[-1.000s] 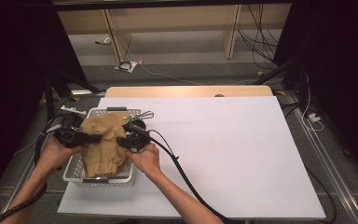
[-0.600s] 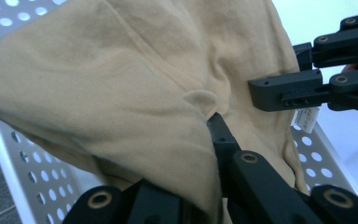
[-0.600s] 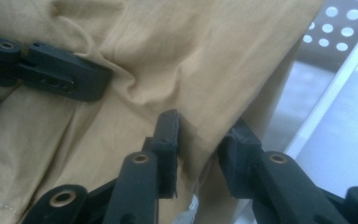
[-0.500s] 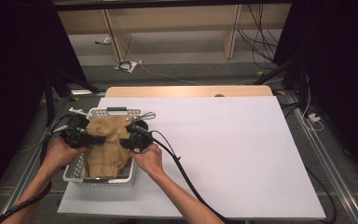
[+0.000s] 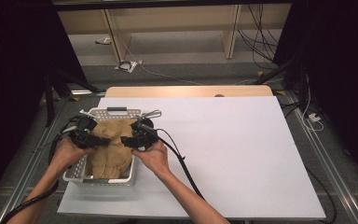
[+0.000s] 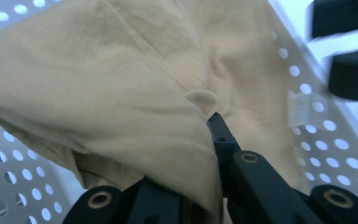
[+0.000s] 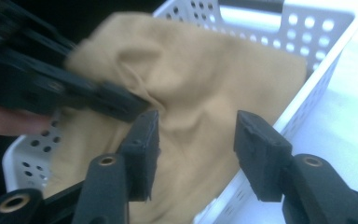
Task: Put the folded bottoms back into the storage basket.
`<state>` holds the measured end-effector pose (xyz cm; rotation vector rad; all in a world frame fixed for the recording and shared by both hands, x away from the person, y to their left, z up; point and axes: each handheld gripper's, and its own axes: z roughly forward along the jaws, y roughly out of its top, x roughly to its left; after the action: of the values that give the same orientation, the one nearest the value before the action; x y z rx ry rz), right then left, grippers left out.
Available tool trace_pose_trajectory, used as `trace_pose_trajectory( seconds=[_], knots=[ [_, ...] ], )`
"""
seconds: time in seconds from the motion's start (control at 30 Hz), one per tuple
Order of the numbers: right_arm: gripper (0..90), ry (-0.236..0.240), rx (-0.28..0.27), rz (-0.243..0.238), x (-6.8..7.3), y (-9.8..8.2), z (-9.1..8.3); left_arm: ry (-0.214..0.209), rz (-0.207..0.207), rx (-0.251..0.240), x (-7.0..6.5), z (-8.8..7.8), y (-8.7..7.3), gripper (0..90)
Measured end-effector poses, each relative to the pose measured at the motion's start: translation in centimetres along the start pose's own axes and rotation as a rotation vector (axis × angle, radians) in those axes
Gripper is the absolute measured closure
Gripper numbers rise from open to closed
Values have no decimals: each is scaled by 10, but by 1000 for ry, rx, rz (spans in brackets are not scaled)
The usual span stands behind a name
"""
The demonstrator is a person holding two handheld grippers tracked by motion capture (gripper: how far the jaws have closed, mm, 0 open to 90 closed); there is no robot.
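**A:** While the cloth [image 5: 110,151] lies in the basket [image 5: 116,112] at the table's [image 5: 242,154] left edge, log the item: one tan cloth, bunched, its top riding above the rim. Location?

**B:** Inside the white perforated basket, filling most of it. Left gripper [image 5: 103,140]: jaws closed on a fold near the cloth's middle; in the left gripper view the fabric [image 6: 135,88] drapes over the pinched tips [image 6: 216,122]. Right gripper [image 5: 127,140]: jaws have just been opening and stand apart over the cloth, pads [image 7: 144,135] not pressing on it; nothing clamped between them.

**A:** Risks, in order?

**B:** First, the left grip looks like a thin pinch of one fold. If that hand pulls away without letting go, I'd expect the cloth to come back up and spill over the rim.

**A:** Second?

**B:** Basket is light plastic, near the table edge. A snagged fold could tilt or drag it as either hand lifts off.

**A:** Third?

**B:** The two grippers sit just beside each other above the cloth. Jaws could knock together, or the right jaw could catch fabric as it withdraws.

**A:** Cables?

**B:** Right cable [image 5: 182,163] trails across the table; could sweep the basket's corner.
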<state>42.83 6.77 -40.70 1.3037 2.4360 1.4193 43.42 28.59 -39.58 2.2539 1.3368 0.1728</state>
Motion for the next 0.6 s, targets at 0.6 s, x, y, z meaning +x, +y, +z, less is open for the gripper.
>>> trace_pose_trajectory(
  seconds=[0.6],
  knots=[
    [352,44,-77,-79,0,13,-44,31,-74,82,9,19,4,695]
  ],
)
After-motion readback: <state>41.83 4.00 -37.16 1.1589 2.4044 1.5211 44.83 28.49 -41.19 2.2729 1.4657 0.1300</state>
